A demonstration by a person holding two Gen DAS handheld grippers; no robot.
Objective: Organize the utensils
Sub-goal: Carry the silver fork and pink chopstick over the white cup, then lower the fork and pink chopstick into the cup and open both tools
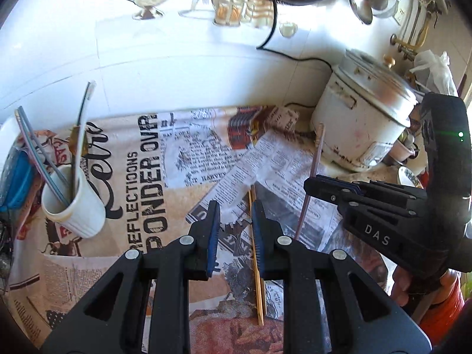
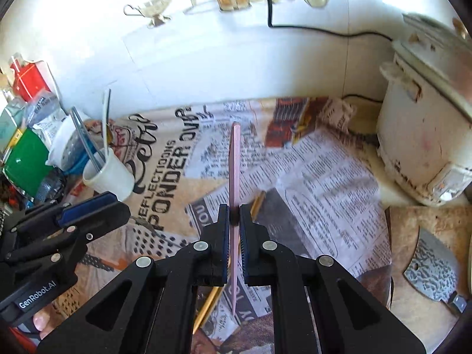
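Utensils are partly sorted: several long-handled pieces already stand in a white cup at the left of the newspaper-covered counter. A pink chopstick is pinched edge-on between the nearly closed jaws of the right gripper, lifted clear of the paper and not yet in the cup. A wooden chopstick lies on the newspaper beneath the left gripper — its jaws are narrowly parted, with nothing seen held between them. That chopstick appears left to gather.
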